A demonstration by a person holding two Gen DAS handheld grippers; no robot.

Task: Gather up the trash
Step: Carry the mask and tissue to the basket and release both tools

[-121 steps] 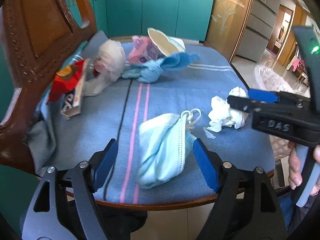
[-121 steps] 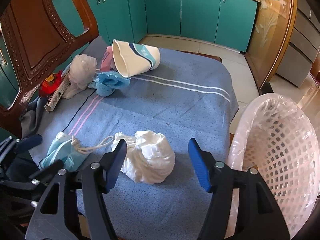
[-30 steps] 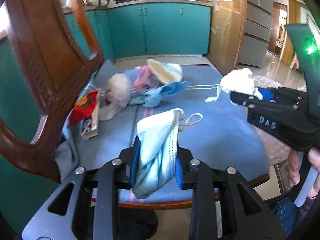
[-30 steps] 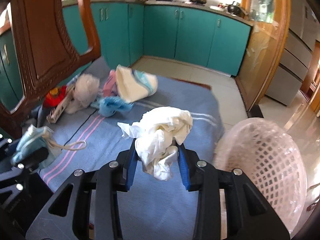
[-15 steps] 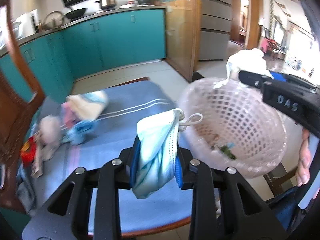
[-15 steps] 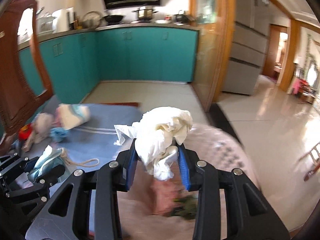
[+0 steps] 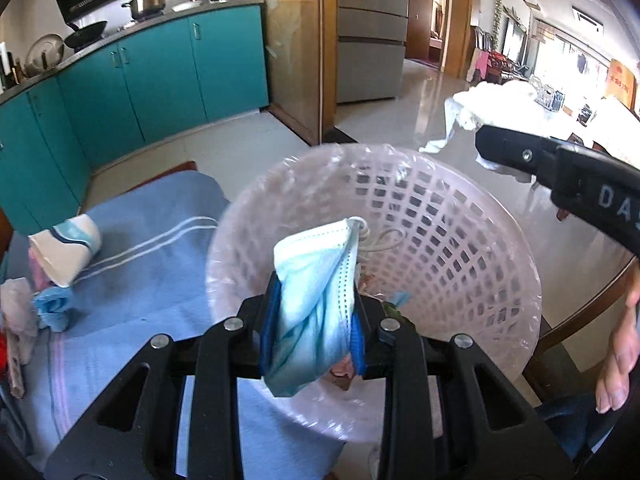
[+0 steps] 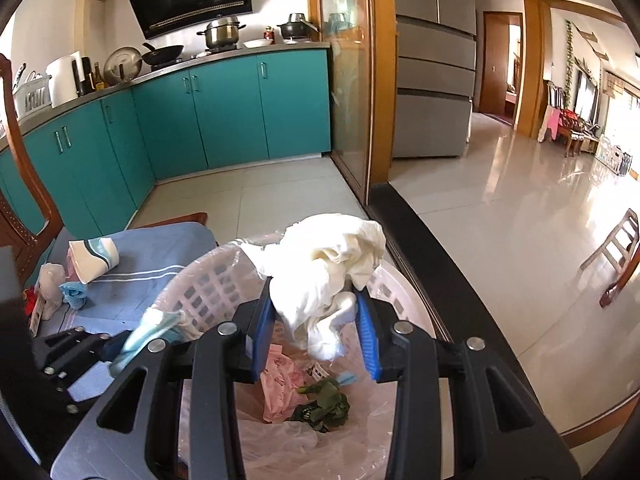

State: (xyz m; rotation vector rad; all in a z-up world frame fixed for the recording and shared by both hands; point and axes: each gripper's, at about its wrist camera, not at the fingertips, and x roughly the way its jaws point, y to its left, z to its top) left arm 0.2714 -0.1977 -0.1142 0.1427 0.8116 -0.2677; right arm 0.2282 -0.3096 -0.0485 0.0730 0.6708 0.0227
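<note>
While left view hides it, green scrap in basket

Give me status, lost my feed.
Left gripper shut on face mask. Right gripper shut on crumpled tissue. Both over lined waste basket. Nothing blocking.

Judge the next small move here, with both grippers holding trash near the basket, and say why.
Probably open both grippers and let the pieces drop. The left gripper pinches the blue face mask over the mouth of the lined pink basket, and the right gripper clamps the crumpled white tissue above the trash already inside. Both look placed to fall in.
</note>
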